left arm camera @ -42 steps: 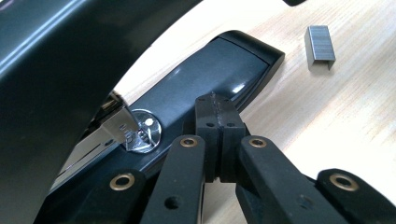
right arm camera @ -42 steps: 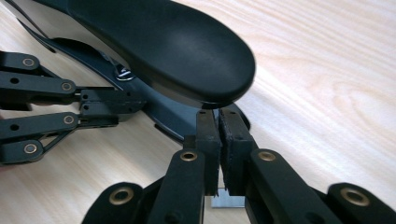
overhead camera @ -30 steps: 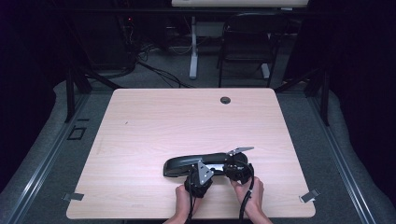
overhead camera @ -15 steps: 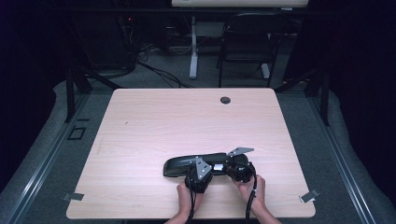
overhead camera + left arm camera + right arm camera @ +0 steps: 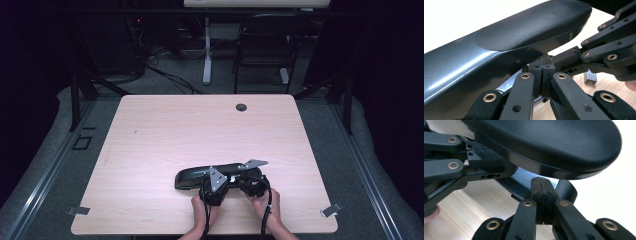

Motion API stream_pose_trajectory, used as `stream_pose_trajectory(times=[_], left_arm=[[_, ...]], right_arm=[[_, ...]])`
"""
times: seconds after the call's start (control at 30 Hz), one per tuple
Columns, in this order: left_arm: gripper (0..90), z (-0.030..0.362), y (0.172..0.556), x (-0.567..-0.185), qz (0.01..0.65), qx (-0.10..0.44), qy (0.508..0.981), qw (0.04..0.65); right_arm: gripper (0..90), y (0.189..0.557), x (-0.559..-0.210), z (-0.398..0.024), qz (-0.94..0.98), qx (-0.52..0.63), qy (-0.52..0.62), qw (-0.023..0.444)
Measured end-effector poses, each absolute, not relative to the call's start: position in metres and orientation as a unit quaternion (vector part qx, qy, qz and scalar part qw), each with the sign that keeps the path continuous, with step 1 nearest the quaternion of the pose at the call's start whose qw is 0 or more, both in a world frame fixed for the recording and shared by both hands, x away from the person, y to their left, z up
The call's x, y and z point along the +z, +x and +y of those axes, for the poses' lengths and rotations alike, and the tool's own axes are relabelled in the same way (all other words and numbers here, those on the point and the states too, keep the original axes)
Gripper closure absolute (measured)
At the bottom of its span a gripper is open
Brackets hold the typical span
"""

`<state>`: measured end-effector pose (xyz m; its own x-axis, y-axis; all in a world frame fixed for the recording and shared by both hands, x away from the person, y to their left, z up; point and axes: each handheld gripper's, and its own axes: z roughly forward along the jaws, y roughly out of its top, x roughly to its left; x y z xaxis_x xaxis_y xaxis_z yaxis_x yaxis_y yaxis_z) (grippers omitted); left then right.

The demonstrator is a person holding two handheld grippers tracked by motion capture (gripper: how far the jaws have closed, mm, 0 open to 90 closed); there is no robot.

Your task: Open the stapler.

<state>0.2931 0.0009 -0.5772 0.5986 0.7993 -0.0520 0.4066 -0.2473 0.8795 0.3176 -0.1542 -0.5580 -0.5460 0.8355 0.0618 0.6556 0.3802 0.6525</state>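
Right now both grippers sit side by side at the near edge of the table (image 5: 150, 150), left gripper (image 5: 541, 75) and right gripper (image 5: 541, 192) each with jaws pressed together, tucked under a long black case (image 5: 200, 176) lying just beyond them.

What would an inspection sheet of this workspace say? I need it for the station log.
Surface: pale wood-grain table, bare apart from a small round grommet.
Job's things: long glossy black moulded plastic part lying near the front edge.
Clutter: nothing seen.
Grippers: left gripper and right gripper side by side against the part, jaws shut, nothing between them.
Cables: one trails back from each gripper; more on the floor behind.
Surroundings: grey floor, dark curtains, chair, white desk leg.
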Motion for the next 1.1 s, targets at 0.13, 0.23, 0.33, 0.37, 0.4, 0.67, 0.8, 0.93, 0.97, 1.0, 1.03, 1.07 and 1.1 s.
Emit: stream_pose_trajectory(times=[0.13,0.23,0.33,0.37,0.4,0.67,0.8,0.93,0.97,1.0,1.03,1.07,1.1], left_arm=[[90.0,0.0001,0.2947,-0.5786,0.399,0.212,0.76,0.467],[90.0,-0.0024,0.2961,-0.5801,0.396,0.218,0.761,0.465],[90.0,-0.0048,0.2958,-0.5804,0.399,0.218,0.757,0.47],[90.0,-0.005,0.2957,-0.5806,0.401,0.217,0.755,0.472],[90.0,-0.0049,0.2957,-0.5807,0.403,0.216,0.753,0.473],[90.0,-0.0046,0.2957,-0.5811,0.407,0.213,0.749,0.478],[90.0,-0.0042,0.2959,-0.5813,0.407,0.211,0.747,0.481],[90.0,-0.0039,0.2966,-0.5812,0.406,0.211,0.749,0.48],[90.0,-0.0039,0.2967,-0.5813,0.406,0.211,0.748,0.48],[90.0,-0.0039,0.2966,-0.5813,0.406,0.212,0.748,0.48],[90.0,-0.0039,0.2966,-0.5815,0.406,0.213,0.748,0.48],[90.0,-0.004,0.2967,-0.5814,0.405,0.213,0.748,0.48],[90.0,-0.0039,0.2967,-0.5816,0.407,0.213,0.747,0.481]], right_arm=[[90.0,0.3178,-0.5584,-0.1556,0.818,0.324,0.456,0.135],[90.0,0.3177,-0.5586,-0.1557,0.817,0.325,0.456,0.136],[90.0,0.3177,-0.5593,-0.1563,0.816,0.329,0.455,0.136],[90.0,0.3176,-0.5595,-0.1564,0.815,0.33,0.457,0.136],[90.0,0.3174,-0.5596,-0.1567,0.815,0.33,0.456,0.135],[90.0,0.3154,-0.5608,-0.1564,0.816,0.333,0.449,0.145],[90.0,0.3148,-0.5606,-0.157,0.819,0.329,0.446,0.147],[90.0,0.3141,-0.5611,-0.156,0.819,0.33,0.444,0.153],[90.0,0.3141,-0.561,-0.156,0.82,0.328,0.443,0.153],[90.0,0.3141,-0.5612,-0.1559,0.818,0.33,0.445,0.152],[90.0,0.314,-0.561,-0.156,0.82,0.328,0.444,0.153],[90.0,0.314,-0.561,-0.1558,0.82,0.327,0.443,0.154],[90.0,0.314,-0.5612,-0.1556,0.818,0.33,0.446,0.153]])
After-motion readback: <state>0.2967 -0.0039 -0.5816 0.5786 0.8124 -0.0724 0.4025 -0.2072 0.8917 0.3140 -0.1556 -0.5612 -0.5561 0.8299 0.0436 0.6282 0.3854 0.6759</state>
